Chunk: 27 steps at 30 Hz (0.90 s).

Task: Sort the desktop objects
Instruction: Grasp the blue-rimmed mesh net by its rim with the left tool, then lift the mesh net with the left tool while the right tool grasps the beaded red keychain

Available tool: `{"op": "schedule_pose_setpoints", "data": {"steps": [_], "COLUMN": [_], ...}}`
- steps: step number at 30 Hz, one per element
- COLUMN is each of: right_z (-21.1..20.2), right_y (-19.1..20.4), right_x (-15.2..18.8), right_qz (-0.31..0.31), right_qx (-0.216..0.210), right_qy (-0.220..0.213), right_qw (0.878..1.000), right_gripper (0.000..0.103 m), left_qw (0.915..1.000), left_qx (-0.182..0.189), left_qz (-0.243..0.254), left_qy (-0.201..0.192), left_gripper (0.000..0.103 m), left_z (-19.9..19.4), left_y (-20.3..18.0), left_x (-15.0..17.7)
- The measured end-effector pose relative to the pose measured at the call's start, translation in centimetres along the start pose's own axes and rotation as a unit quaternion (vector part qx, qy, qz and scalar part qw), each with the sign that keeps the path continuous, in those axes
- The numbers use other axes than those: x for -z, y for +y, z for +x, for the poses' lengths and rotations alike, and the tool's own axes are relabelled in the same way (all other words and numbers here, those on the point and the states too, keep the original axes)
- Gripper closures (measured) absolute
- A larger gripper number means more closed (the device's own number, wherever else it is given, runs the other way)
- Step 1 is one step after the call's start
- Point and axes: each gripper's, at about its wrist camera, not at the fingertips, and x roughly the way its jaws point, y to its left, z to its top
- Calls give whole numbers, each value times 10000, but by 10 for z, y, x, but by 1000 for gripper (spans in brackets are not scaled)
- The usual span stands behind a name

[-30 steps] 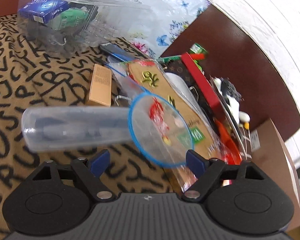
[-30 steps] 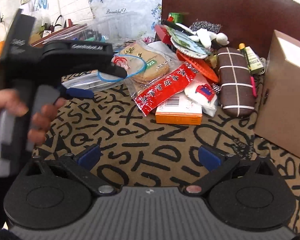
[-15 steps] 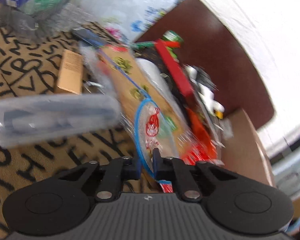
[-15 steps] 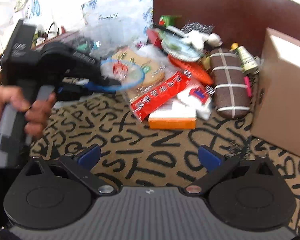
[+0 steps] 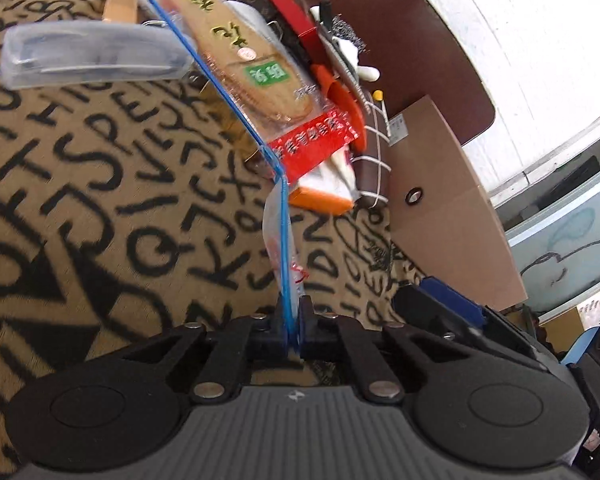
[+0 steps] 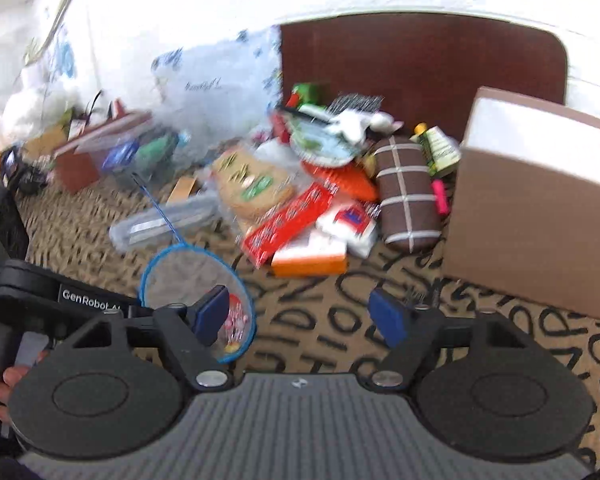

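Note:
A round clear hoop with a blue rim and a long blue handle [image 6: 196, 276] hangs over the letter-print cloth, red bits inside it. In the left wrist view the hoop [image 5: 284, 248] is edge-on, and my left gripper [image 5: 290, 320] is shut on its near rim. The left gripper's black body [image 6: 88, 304] sits at the left of the right wrist view, held by a hand. My right gripper [image 6: 300, 308] is beside it, its jaws closing with nothing between them. One of its blue pads [image 5: 452, 300] shows at the right of the left wrist view.
A pile lies behind: a clear plastic case [image 5: 92, 54], a biscuit pack [image 5: 244, 60], a red packet [image 5: 312, 144], an orange-and-white box [image 6: 308, 260], a brown checked pouch [image 6: 406, 192]. A cardboard box [image 6: 540, 208] stands at right, a clear tub [image 6: 140, 152] at back left.
My left gripper closed on the hoop's rim and drew it off the pile toward the near side. The right gripper's jaws have narrowed and its view has shifted toward the hoop.

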Motion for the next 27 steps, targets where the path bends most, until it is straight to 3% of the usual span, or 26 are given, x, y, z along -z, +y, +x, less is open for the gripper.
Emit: {"op": "schedule_pose_setpoints", "data": {"steps": [8,11,16,19,20,21,22,23,27], "right_z": [18,27,43,56,60,61,61,58,34], "right_y": [29,41,53,51,50,49,48,46,37], "right_x": [1,1,1,3,4,5,6,5,-6], "right_qz": [-666,-968,-1240,-1143,-1088,-1030,-979,-938,-837], "right_qx": [-441,-592,-655,-702,-772,-798,-809,-804,-699], "right_qy": [148,223,301,517,622,674,669,612,233], "right_qw": [9967,9933,9897,9896,9891,9892,9896,9905,9938], "right_gripper": [65,70,75,84,88,101,103,103,103], "left_qw": [9997,9996,9986,9978,9978,9982,9987,9989,9995], "left_qx": [-166,-45,-152,2,4,-34,-128,-213,-155], "left_qz": [-99,-187,-344,-502,-470,-375,-233,-109,-115], "left_qy": [-154,-190,-376,-440,-460,-463,-443,-409,-258], "left_gripper": [90,75,73,62,64,73,81,98,101], "left_z": [-9,-17,-24,-23,-22,-22,-22,-21,-18], "left_y": [13,18,27,33,33,31,29,28,28], "left_x": [-3,-2,-8,-13,-13,-13,-13,-12,-11]}}
